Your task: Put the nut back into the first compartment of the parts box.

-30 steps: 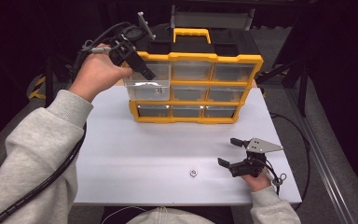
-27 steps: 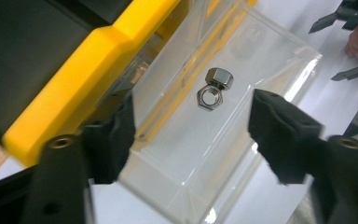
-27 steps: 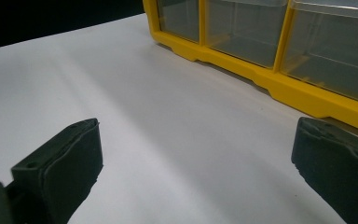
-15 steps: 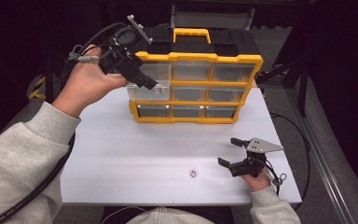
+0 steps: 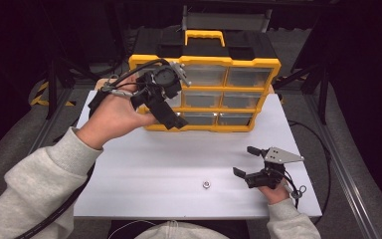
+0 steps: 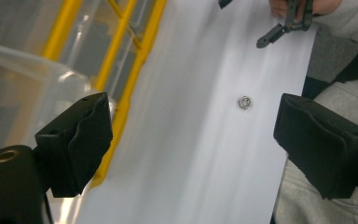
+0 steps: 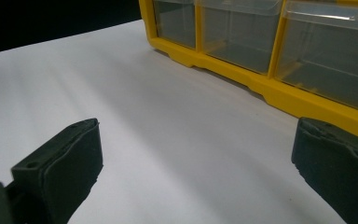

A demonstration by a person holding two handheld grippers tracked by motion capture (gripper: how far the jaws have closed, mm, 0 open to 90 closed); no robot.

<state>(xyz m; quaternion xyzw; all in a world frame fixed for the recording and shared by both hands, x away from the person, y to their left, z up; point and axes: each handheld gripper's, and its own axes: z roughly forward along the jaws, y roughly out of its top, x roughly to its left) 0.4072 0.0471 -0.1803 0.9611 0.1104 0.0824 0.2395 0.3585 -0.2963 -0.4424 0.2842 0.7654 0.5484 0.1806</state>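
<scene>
Risk is sitting with the small nut (image 5: 206, 184), lying loose low in the frame's centre on the white table (image 5: 144, 164): the left gripper (image 5: 171, 118), jaws just opening with nothing between, may nudge it away. The right gripper (image 5: 243, 162) is resting agape, empty, near the yellow drawer cabinet (image 5: 238, 67).

Organizer (image 5: 205, 64): glossy yellow plastic frame w/ clear smooth plastic drawers (image 7: 242, 32). Table (image 5: 179, 164): matt white, smooth. Nut (image 6: 244, 102): shiny metal. Gripper pads (image 6: 81, 140): matt black, rubbery-looking. Sleeve (image 5: 35, 189): grey knit cloth.
</scene>
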